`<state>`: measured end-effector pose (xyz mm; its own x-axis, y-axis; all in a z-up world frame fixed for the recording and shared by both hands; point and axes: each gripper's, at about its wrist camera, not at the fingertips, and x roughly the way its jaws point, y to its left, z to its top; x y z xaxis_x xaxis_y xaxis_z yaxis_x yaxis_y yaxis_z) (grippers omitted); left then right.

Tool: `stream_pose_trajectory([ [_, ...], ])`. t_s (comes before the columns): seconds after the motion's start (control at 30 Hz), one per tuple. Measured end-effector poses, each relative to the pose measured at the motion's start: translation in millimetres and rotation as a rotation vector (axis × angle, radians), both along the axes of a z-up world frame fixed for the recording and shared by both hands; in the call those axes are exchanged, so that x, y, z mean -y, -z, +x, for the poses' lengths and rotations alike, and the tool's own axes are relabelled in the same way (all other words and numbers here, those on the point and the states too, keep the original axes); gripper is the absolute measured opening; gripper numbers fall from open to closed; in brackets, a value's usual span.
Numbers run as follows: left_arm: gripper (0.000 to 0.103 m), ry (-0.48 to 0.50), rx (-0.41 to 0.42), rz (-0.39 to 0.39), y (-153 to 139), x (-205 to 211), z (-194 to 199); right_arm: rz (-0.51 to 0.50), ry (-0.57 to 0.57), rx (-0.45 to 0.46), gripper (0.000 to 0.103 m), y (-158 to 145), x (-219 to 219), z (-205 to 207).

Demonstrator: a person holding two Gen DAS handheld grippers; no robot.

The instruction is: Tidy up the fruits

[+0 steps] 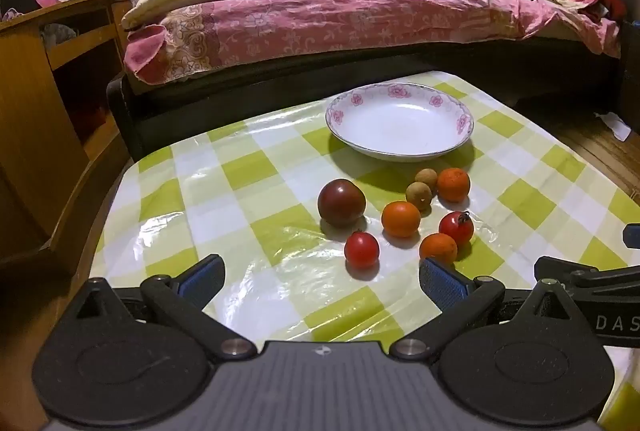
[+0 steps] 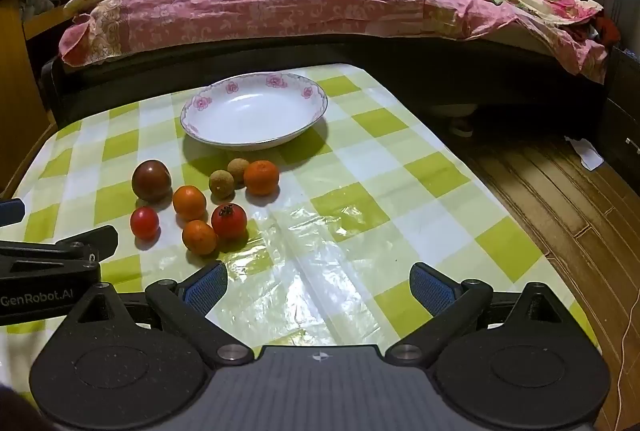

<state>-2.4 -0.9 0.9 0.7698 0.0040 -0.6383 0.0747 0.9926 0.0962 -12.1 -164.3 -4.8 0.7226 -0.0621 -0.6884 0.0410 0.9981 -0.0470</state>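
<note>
**Fruits loose on checked cloth, plate bare, both grippers wide apart**

Eight small fruits sit bunched on the green-and-white checked tablecloth (image 1: 248, 167), just in front of the white plate (image 1: 400, 155) with the pink flower rim. Nothing lies in the plate.

The dark purplish tomato (image 1: 341, 202) is the biggest and sits at the left of the bunch. Right of it lie an orange citrus (image 1: 401, 219) and two brownish longans (image 1: 419, 196), which touch or nearly touch each other. A second citrus (image 1: 453, 184) sits just beside the farther longan, closest to the plate's right side. Nearer the grippers lie a red cherry tomato (image 1: 361, 249), a red tomato with a dark stem (image 1: 456, 228) and a third citrus (image 1: 438, 248), which is touching or just beside that stemmed tomato.

The left gripper (image 1: 320, 281) has its jaws spread wide over bare cloth with nothing between them; its right blue pad is just beside the third citrus. The right gripper (image 2: 318, 283) is also spread wide with nothing between its jaws, right of the bunch, over glossy cloth.

Beyond the table stands a bed with a pink floral quilt (image 1: 360, 15). A wooden shelf (image 1: 60, 43) is at the left, and the wood floor (image 2: 560, 183) at the right.
</note>
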Motion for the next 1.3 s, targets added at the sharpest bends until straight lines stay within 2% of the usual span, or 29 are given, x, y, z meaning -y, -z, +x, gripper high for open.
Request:
stream_pose_trajectory([
  [0.1,0.103,-0.001,-0.02,0.009,3.3,1.5,2.5,-0.001,0.0,0.001,0.093,-2.0,-0.1,1.2],
  [1.3,0.103,0.034,-0.026,0.015,8.7,1.2,4.2,-0.004,-0.024,-0.047,0.091,9.4,-2.8,3.8],
])
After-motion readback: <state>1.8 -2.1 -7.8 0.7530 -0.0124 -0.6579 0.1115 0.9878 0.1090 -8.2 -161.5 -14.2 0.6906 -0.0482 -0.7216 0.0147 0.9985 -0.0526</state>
